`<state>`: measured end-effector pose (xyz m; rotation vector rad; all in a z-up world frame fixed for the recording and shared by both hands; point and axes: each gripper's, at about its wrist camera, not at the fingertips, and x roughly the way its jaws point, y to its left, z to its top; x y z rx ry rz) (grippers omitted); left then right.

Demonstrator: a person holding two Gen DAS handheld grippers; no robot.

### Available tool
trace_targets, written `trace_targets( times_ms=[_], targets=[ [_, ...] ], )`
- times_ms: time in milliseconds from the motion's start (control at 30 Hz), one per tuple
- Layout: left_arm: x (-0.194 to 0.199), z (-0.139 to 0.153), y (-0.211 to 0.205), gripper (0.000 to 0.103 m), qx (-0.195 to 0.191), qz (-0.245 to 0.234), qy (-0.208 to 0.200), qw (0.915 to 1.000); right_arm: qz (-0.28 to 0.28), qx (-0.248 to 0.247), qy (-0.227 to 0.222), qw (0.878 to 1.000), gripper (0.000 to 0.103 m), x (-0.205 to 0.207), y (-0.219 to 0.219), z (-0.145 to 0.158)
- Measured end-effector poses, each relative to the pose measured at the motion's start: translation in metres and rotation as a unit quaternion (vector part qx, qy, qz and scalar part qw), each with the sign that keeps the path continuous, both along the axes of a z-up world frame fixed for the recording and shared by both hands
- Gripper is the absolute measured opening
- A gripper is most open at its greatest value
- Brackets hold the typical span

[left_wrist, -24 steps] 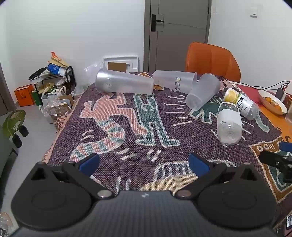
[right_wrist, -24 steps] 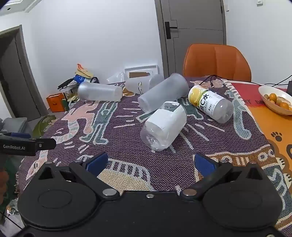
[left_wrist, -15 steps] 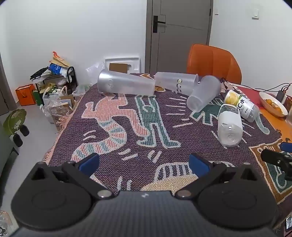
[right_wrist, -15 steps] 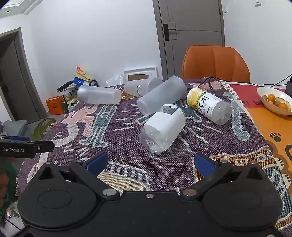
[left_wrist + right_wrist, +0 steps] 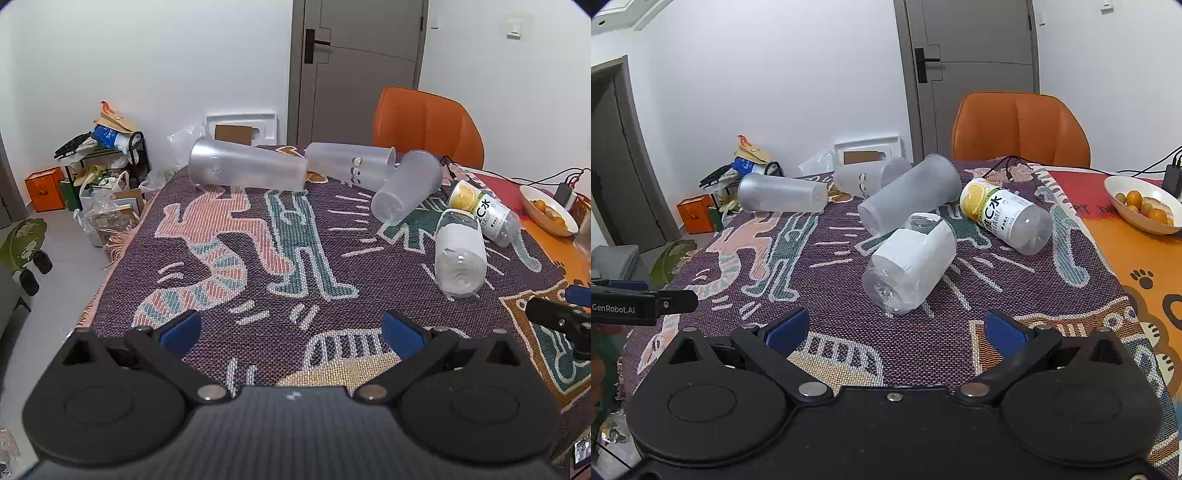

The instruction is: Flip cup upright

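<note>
Three frosted plastic cups lie on their sides at the far end of the patterned cloth: a long cup (image 5: 247, 170) (image 5: 783, 193) at the left, a cup with small prints (image 5: 351, 165) (image 5: 866, 179) behind, and a third cup (image 5: 408, 192) (image 5: 910, 194) with its base towards me. My left gripper (image 5: 291, 328) is open and empty over the near cloth. My right gripper (image 5: 894, 328) is open and empty, just short of a white-labelled bottle (image 5: 910, 262) (image 5: 460, 256).
A bottle with a lemon label (image 5: 1006, 214) (image 5: 484, 213) lies to the right of the cups. A white bowl of small oranges (image 5: 1145, 205) sits far right beside cables. An orange chair (image 5: 1019, 129) stands behind the table. The cloth's left edge (image 5: 110, 266) drops to the floor.
Both grippers have drawn back and risen slightly, so the cups and bottles sit a little further off. Both stay open. Nothing on the table has moved.
</note>
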<state>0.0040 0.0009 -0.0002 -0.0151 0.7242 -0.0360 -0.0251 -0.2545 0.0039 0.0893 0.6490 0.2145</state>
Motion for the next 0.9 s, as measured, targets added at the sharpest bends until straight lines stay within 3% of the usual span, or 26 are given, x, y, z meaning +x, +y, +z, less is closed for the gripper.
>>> trace_targets(
  times_ms=[900],
  targets=[
    [0.0026,-0.002,-0.0047,0.103,-0.001,0.003,0.0,1.0,0.007,0.009,-0.004,1.0,0.103,0.004,-0.001,-0.0046]
  ],
)
